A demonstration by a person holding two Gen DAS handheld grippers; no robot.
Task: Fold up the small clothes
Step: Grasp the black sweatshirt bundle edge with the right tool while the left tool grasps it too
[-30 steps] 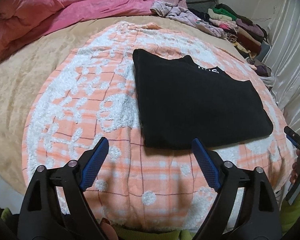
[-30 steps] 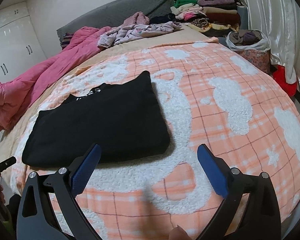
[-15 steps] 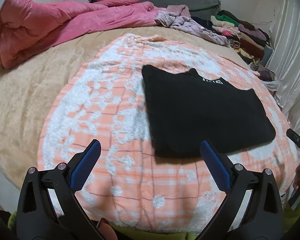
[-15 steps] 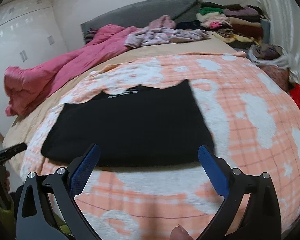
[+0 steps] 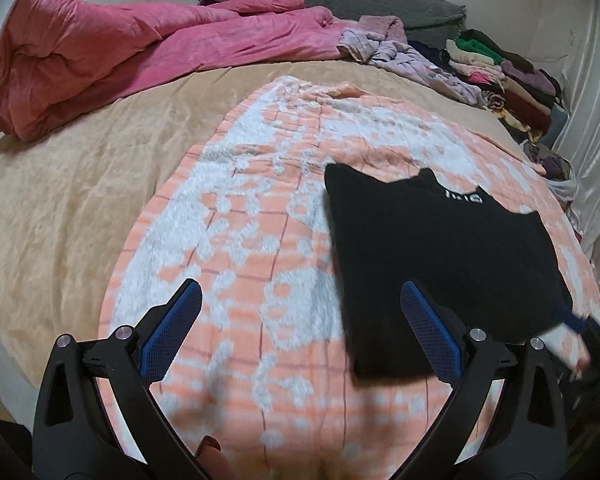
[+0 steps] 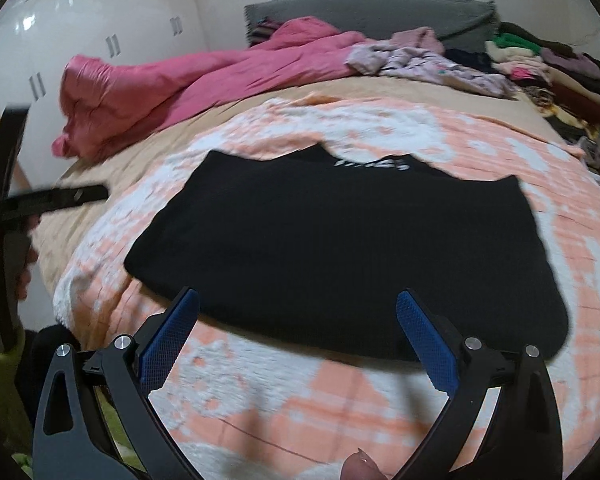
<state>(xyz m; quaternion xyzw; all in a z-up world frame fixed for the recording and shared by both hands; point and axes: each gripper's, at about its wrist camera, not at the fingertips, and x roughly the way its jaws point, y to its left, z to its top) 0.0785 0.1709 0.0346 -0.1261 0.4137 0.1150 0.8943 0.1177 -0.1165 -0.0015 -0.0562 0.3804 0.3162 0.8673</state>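
Observation:
A black folded garment (image 5: 440,256) lies flat on an orange-and-white plaid blanket (image 5: 240,240) on the bed; it also shows in the right wrist view (image 6: 340,248). Small white lettering shows at its far edge. My left gripper (image 5: 300,300) is open and empty, above the blanket just left of the garment's near corner. My right gripper (image 6: 298,304) is open and empty, over the garment's near edge. The right gripper shows blurred at the left wrist view's right edge (image 5: 572,320). The left gripper shows at the right wrist view's left edge (image 6: 52,196).
A crumpled pink duvet (image 5: 120,48) lies at the far left of the beige bed (image 5: 60,184). Loose lilac clothes (image 5: 400,52) and a stack of folded clothes (image 5: 500,76) sit at the far right by a white curtain (image 5: 592,120). White wardrobes (image 6: 80,32) stand behind.
Both grippers have swung left and pulled back, so the garment sits further right in the left view and centred in the right view. Both stay open.

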